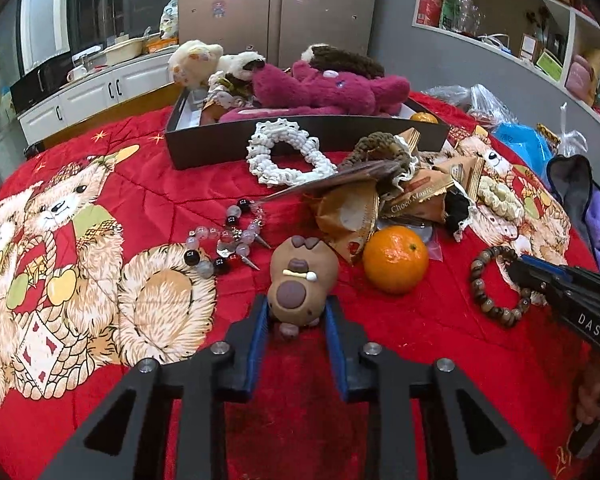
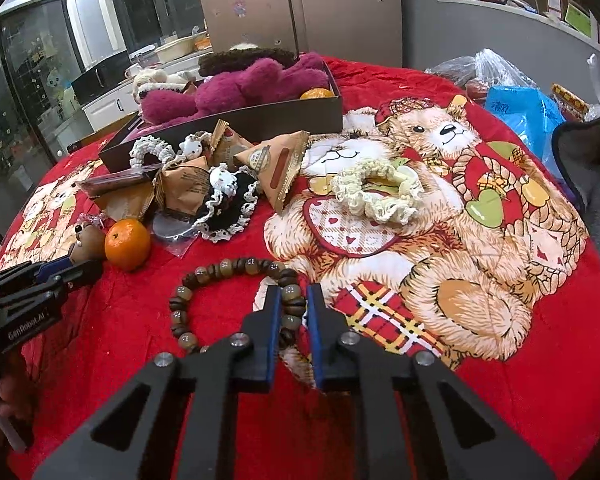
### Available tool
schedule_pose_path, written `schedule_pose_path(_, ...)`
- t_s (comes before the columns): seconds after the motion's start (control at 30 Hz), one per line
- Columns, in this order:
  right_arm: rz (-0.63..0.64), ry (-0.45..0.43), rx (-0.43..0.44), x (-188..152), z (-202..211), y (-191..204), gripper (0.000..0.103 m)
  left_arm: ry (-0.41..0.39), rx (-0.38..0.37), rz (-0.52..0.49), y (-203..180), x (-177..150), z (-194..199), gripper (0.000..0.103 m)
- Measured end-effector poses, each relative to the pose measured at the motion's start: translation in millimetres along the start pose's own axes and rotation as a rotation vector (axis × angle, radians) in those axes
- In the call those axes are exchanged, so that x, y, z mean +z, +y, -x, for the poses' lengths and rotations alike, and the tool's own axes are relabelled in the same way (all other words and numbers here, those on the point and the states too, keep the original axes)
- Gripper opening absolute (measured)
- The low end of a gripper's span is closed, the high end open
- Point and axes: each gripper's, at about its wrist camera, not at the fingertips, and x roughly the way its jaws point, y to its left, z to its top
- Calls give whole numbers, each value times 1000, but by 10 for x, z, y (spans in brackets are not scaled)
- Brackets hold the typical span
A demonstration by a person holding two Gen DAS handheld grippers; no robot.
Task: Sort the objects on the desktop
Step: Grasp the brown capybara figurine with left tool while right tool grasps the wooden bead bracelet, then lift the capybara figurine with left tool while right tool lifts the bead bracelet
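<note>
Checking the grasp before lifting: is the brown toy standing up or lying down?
Lying down. The brown toy rests flat on the red cloth, face up, between the left gripper fingers.

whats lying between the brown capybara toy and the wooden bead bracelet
The orange tangerine sits between the capybara toy, framed by the left gripper, and the wooden bead bracelet, clearest in the left wrist view. Otherwise only red cloth.
</note>
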Motion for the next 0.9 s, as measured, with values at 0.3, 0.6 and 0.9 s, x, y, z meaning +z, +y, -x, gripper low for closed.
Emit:
schedule_pose_path(0.3,-25,-28,36,32,124,-50,14,-34,-18,68,126,-23,75,28)
schedule_pose_path(0.6,36,-108,79,64,398,83,9,-70,-38,77,141,-39,152,28)
schedule_pose_path(0.9,94,-50,-38,26,250,100,9,-56,-44,79,135,-38,122,28)
